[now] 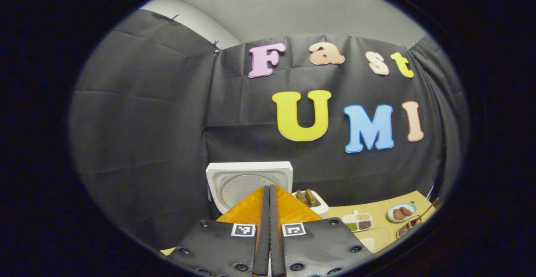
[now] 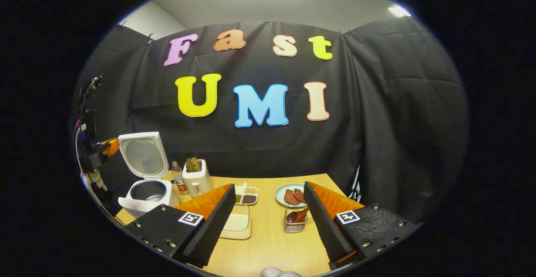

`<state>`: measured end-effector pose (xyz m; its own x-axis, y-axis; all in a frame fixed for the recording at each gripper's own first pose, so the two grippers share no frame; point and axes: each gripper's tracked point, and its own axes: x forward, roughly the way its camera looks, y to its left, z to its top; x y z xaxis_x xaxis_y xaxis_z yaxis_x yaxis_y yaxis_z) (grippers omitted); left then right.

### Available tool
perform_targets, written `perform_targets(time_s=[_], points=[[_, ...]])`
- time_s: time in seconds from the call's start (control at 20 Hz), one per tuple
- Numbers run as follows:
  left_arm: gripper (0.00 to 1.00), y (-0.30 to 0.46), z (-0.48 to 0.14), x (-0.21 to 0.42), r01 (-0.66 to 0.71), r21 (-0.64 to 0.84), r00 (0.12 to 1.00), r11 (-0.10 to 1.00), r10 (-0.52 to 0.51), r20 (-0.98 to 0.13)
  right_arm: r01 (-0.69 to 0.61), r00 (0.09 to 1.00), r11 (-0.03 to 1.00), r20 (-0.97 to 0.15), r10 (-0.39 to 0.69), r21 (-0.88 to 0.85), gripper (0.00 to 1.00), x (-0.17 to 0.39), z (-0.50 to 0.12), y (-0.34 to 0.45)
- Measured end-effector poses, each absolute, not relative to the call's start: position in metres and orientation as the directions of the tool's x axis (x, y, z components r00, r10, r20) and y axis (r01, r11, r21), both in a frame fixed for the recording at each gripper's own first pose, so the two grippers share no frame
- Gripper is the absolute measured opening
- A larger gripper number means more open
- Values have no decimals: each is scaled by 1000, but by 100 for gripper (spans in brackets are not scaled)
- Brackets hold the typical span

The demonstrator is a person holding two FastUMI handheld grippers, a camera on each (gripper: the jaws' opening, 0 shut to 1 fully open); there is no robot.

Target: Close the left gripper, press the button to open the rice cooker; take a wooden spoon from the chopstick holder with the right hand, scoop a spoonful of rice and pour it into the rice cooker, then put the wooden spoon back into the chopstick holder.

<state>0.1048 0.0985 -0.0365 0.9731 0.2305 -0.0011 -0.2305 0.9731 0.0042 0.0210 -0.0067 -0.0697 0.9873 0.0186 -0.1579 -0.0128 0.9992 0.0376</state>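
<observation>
Nearest the right gripper view's camera, the right gripper (image 2: 268, 222) hovers over a pale wooden table (image 2: 272, 243) with its fingers spread wide apart and nothing between them. Just beyond its fingertips, a little right of centre, stands the chopstick holder (image 2: 295, 221), a small wire basket, with the dark wooden spoon (image 2: 298, 215) leaning in it, bowl end up so far as can be told. The spoon looks light and stiff, not fragile, with a smooth finish that might slip (a judgement, not something seen); the best place to grip is probably the part of the handle clear of the basket rim, pinched across its narrow width so it lifts straight out. Left of the basket lies a shallow cream tray (image 2: 237, 226) that may hold the rice, though its contents are too pale to make out. Behind these sit a divided dish of grains (image 2: 247, 195) and a plate of reddish slices (image 2: 291, 195). Farther left stand a white toaster (image 2: 197, 177), a small bottle (image 2: 179, 177) and the rice cooker (image 2: 146, 193), its lid already standing upright and its dark inner pot exposed. In the left gripper view, the left gripper (image 1: 269, 226) is pressed fully closed on nothing, held up in front of the raised cooker lid (image 1: 249, 183).
</observation>
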Motion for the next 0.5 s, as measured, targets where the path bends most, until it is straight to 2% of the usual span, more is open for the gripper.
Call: perform_targets(time_s=[0.3, 0.35, 0.5], points=[[11, 70, -24, 73, -161, 8, 987, 987, 161, 21, 0, 987, 999, -161, 6, 34, 99, 20, -72, -10], [18, 62, -25, 64, -140, 4, 990, 990, 140, 24, 0, 987, 999, -161, 6, 36, 99, 19, -72, -11], [57, 54, -21, 44, -112, 24, 993, 993, 111, 43, 13, 987, 999, -161, -6, 37, 99, 20, -74, -14]])
